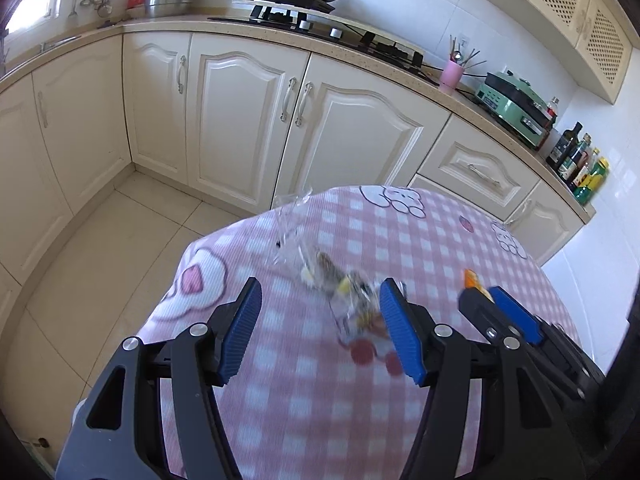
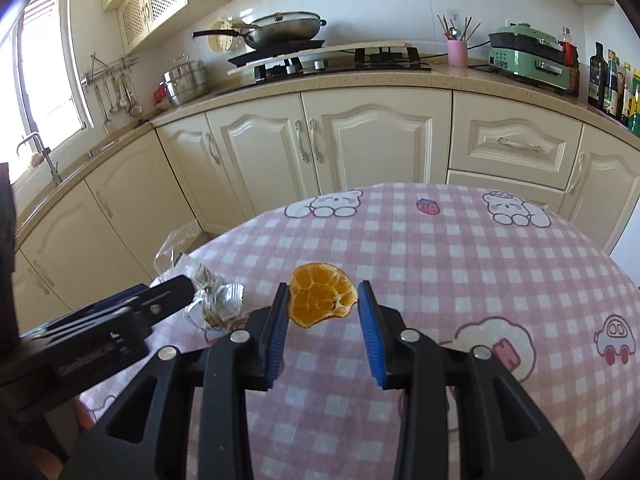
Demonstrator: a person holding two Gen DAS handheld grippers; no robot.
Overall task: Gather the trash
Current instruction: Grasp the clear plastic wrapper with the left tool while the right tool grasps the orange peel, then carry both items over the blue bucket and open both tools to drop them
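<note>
We see a pink and white checked tablecloth (image 2: 460, 264) with bears, an orange peel (image 2: 322, 294), blue finger pads (image 2: 370, 328), and maybe a clear wrapper (image 1: 340, 284).

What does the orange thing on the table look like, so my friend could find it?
Look at the pink checked tablecloth in front of the cream cupboards. Near its front, between the open blue fingers of the right gripper, lies a flat piece of orange peel. It is bright orange, unlike the crinkly clear plastic bag on its left.

Pink checked tablecloth (image 2: 440, 264) with little bears, cream cabinets (image 2: 372, 140) behind, wok (image 2: 280, 28) on the stove, pink utensil cup (image 2: 457, 53), green cooker (image 2: 528, 60).
</note>
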